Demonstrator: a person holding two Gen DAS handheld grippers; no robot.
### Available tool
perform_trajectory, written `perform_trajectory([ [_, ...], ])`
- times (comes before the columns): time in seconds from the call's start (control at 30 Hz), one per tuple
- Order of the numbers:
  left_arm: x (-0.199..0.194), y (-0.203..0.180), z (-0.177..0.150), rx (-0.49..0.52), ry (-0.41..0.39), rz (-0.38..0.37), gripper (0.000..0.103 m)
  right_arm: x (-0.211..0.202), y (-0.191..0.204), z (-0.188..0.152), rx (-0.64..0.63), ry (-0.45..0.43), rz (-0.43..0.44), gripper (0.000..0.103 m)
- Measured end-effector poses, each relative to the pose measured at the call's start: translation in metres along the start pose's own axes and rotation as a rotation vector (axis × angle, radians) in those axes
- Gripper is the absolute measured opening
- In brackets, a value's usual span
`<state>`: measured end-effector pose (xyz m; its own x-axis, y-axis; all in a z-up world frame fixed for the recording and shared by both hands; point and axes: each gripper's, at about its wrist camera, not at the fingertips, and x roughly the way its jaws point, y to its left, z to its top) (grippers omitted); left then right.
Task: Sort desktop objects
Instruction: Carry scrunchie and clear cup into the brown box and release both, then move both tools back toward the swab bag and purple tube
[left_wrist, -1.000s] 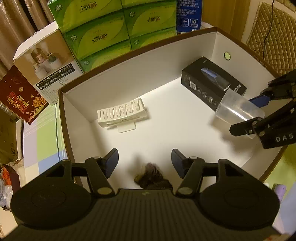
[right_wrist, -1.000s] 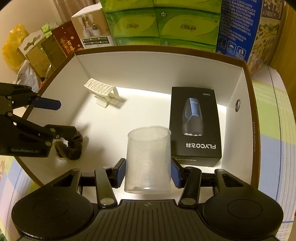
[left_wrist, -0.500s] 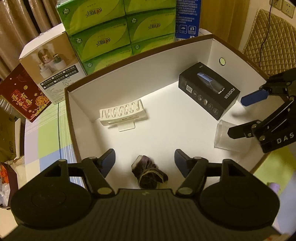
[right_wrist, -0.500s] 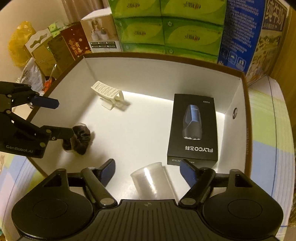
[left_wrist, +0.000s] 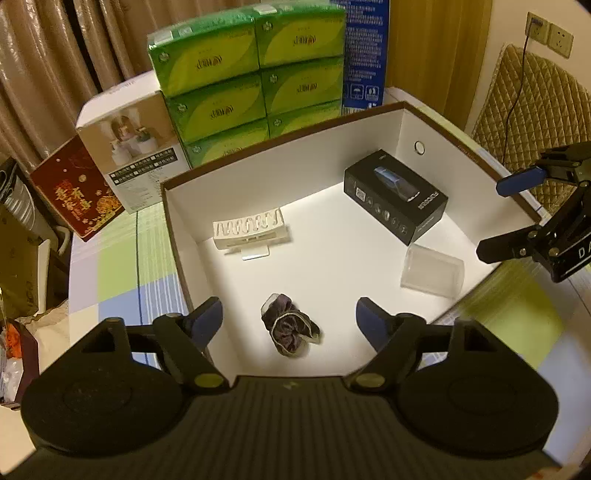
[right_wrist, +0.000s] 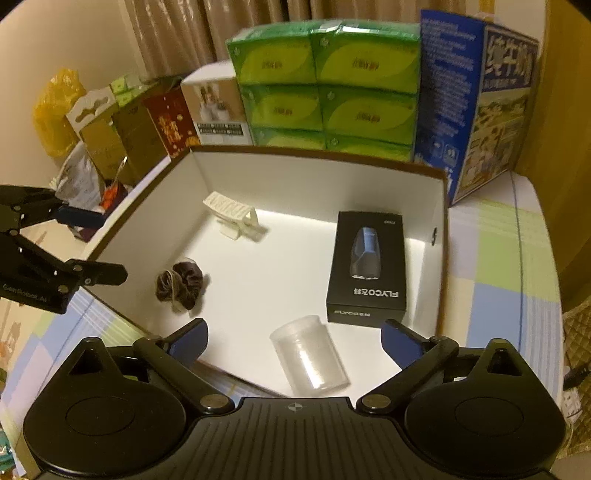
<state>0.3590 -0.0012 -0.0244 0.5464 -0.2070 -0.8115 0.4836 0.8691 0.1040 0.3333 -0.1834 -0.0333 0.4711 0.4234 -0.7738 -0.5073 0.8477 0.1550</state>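
A white cardboard box (left_wrist: 280, 162) (right_wrist: 317, 177) with a brown rim holds four things. A dark scrunchie (left_wrist: 290, 328) (right_wrist: 181, 284) lies on its floor under my left gripper (left_wrist: 290, 321), whose jaws are opening with nothing pressed between them. A clear plastic cup (right_wrist: 310, 360) (left_wrist: 432, 271) lies on its side below my right gripper (right_wrist: 293, 341), whose jaws are also opening, apart from the cup. A black shaver box (left_wrist: 395, 195) (right_wrist: 369, 267) and a white slotted rack (left_wrist: 249, 229) (right_wrist: 232, 214) rest farther in.
Green tissue packs (left_wrist: 251, 85) (right_wrist: 325, 85), a blue carton (right_wrist: 476, 99), a white product box (left_wrist: 129, 144) and a red box (left_wrist: 74, 195) stand behind the white box. A checked tablecloth (right_wrist: 498, 266) covers the table. A quilted chair back (left_wrist: 532, 125) is at the right.
The right gripper let go of the upright cup, which now lies on its side in the box. Both grippers opened wider and drew up and back; the scrunchie lies free.
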Motion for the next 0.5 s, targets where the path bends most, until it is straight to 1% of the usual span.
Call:
perform_trajectory([
  [0.17,-0.025,-0.005,-0.007,-0.012,-0.038,-0.002,0.079,-0.025,0.004,-0.009,0.017,-0.047,0.001,0.100],
  [0.33,-0.046,-0.012,-0.018,-0.023,-0.054,-0.001,0.079,-0.048,0.014,-0.021,0.017,-0.085,0.010,0.101],
  [0.5,-0.067,-0.022,-0.031,-0.024,-0.059,-0.006,0.079,-0.066,0.025,-0.036,0.011,-0.104,0.018,0.101],
])
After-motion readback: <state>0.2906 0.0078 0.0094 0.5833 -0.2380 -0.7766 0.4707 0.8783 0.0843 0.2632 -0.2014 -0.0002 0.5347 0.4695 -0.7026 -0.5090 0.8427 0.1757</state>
